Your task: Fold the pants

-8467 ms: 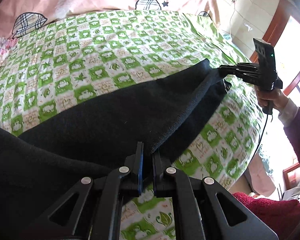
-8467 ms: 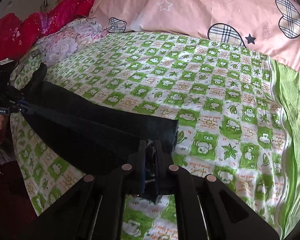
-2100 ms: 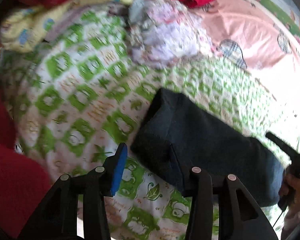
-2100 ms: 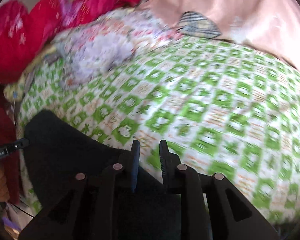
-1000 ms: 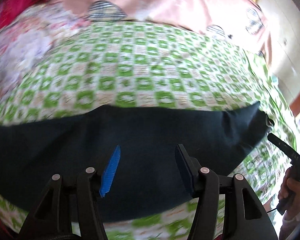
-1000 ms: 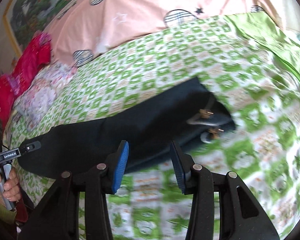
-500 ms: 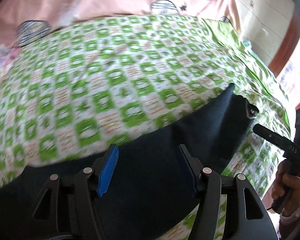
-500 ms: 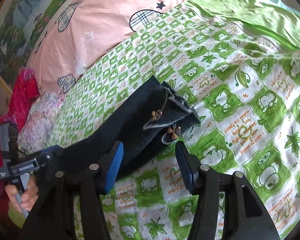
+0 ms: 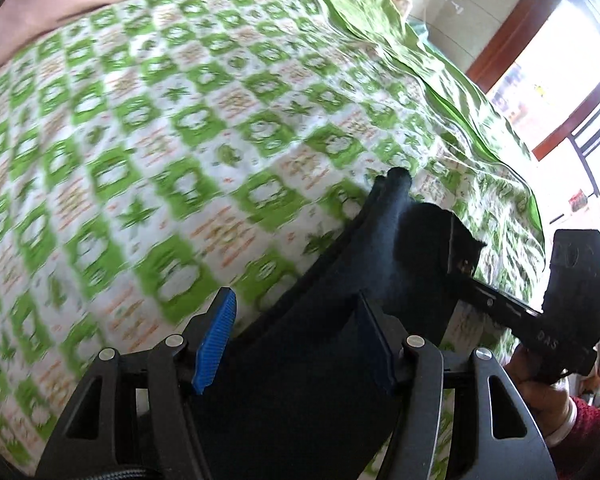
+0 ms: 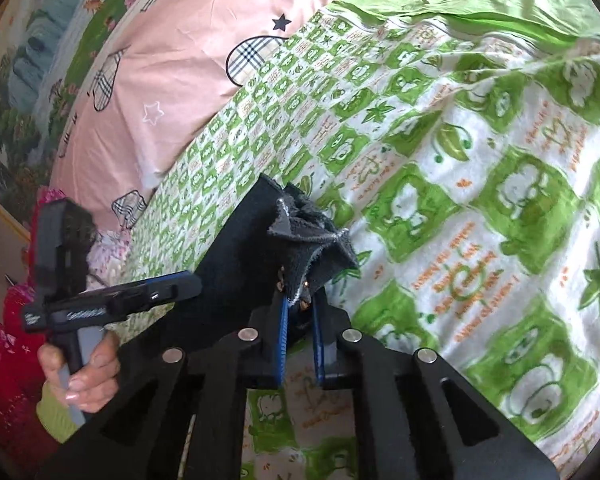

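Black pants [image 9: 340, 312] lie folded lengthwise on the green patterned bed sheet [image 9: 160, 140]. In the left wrist view my left gripper [image 9: 296, 340] is open, its blue-padded fingers straddling the pants' near part. My right gripper shows there at the right, at the pants' far end [image 9: 460, 264]. In the right wrist view my right gripper [image 10: 300, 328] is shut on the bunched frayed end of the pants [image 10: 308, 240]. The left gripper [image 10: 140, 292] is seen there at the left, open beside the pants.
A pink pillow with plaid hearts [image 10: 172, 72] lies at the head of the bed. Red and floral bedding [image 10: 16, 340] is piled at the left. A plain green sheet edge [image 9: 440, 80] and a window [image 9: 560, 60] are at the right.
My right gripper has moved onto the pants' end and shut on it. My left gripper has swung right along the pants and stays open over them.
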`<state>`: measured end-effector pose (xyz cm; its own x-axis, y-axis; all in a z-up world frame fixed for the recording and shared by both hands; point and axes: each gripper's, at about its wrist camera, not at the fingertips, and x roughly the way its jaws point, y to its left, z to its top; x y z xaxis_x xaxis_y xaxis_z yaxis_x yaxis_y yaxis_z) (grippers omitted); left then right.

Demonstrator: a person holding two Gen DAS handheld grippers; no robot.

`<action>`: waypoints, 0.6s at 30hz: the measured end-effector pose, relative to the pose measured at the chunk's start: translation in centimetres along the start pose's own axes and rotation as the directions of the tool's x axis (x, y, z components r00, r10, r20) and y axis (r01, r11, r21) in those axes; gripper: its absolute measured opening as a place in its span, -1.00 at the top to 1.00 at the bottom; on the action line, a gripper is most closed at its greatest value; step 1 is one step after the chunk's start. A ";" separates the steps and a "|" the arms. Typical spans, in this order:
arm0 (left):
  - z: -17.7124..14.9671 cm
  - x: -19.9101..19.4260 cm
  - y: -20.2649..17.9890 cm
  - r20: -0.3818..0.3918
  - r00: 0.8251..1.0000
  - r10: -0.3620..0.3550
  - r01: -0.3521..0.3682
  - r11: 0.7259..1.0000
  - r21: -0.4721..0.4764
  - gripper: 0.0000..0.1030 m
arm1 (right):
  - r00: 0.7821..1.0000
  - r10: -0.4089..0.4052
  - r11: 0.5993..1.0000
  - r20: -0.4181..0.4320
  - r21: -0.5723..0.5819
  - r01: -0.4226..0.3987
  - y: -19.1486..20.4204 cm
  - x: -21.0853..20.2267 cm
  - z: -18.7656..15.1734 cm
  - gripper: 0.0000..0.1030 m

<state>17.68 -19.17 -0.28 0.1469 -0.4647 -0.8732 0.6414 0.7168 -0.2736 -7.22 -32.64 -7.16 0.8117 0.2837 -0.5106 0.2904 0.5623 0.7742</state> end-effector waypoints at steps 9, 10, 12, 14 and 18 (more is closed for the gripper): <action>4.0 5.5 -4.1 -0.094 0.988 -0.122 0.129 0.989 0.077 0.13 | 1.000 0.014 0.999 0.004 -0.037 -0.014 0.1 -0.3 -0.4 0.78; 4.2 5.6 -4.2 -0.092 0.985 -0.146 0.153 0.985 0.077 0.36 | 1.000 0.016 0.999 0.005 -0.037 -0.016 0.1 -0.4 -0.5 0.78; 4.4 5.5 -4.3 -0.090 0.977 -0.192 0.199 0.978 0.068 0.68 | 1.000 0.023 0.999 0.001 -0.038 -0.023 0.2 -0.4 -0.5 0.78; 4.2 4.9 -4.6 -0.062 0.982 -0.179 0.184 0.979 0.082 0.76 | 0.999 0.041 0.998 -0.001 -0.039 -0.041 0.5 -0.6 -0.4 0.78; 3.4 1.9 -5.0 0.015 0.981 -0.195 0.193 0.976 0.099 0.80 | 0.993 0.117 0.989 -0.002 -0.090 -0.117 2.5 -1.6 0.1 0.78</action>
<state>17.32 -25.40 0.80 0.0302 -0.6032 -0.7970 0.7293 0.5586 -0.3951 -7.71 -31.71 -4.38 0.8390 0.3493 -0.4173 0.1469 0.5929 0.7918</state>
